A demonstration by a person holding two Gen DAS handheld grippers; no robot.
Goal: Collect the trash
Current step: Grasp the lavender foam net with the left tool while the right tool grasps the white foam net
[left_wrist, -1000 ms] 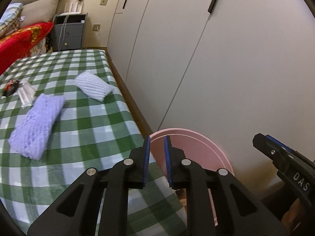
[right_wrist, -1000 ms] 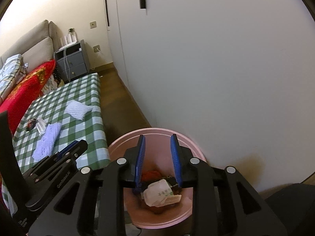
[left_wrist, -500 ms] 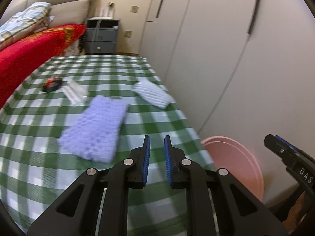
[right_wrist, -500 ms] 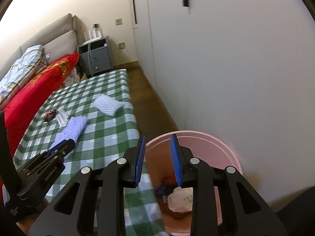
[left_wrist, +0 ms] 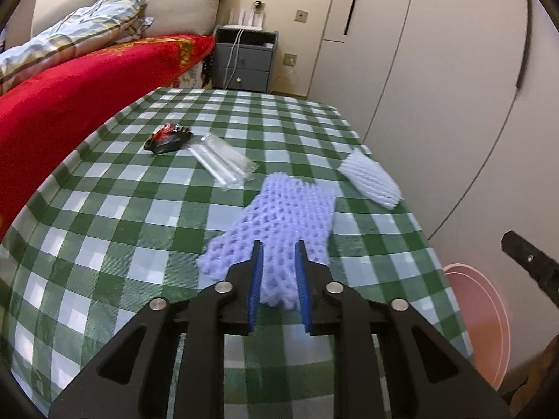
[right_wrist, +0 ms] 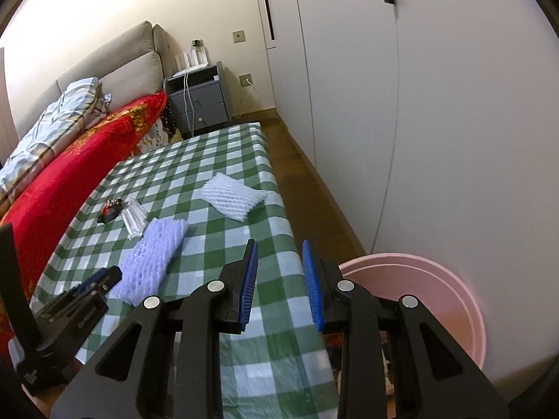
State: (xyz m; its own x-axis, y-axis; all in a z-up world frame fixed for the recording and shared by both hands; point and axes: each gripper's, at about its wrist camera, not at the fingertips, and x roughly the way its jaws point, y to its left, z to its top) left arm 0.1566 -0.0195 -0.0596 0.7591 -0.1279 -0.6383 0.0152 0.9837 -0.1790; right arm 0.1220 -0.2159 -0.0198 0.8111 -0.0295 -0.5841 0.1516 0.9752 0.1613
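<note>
1. The left gripper (left_wrist: 277, 286) is held with its jaws a little apart; they have just been opening. Through the gap the near end of the purple net (left_wrist: 279, 223) is seen. In the right wrist view the gripper's tip lies just beside that end, so no pinch is judged to have been made.
2. The gripper is angled down at the net, probably so that the net can be taken next.
3. The right gripper (right_wrist: 279, 281) is kept with its jaws spread and nothing between them. It hangs over the near right corner of the table (right_wrist: 223, 160), beside the pink bin (right_wrist: 450, 279), and appears to be free for a second piece.
4. The bin stands on the floor at the table's near right corner. It is judged to be placed there so that trash can be dropped over the edge; some scraps are already glimpsed inside.
5. Four pieces of trash are left on the checked cloth: the purple net nearest, a white net (right_wrist: 232, 199) farther right near the edge, a clear wrapper (left_wrist: 223, 164) farther left, and a dark wrapper (left_wrist: 167, 138) beyond it.
6. A red blanket (left_wrist: 70, 104) lies along the table's left side, and a grey nightstand (left_wrist: 244, 59) stands at the far wall.
</note>
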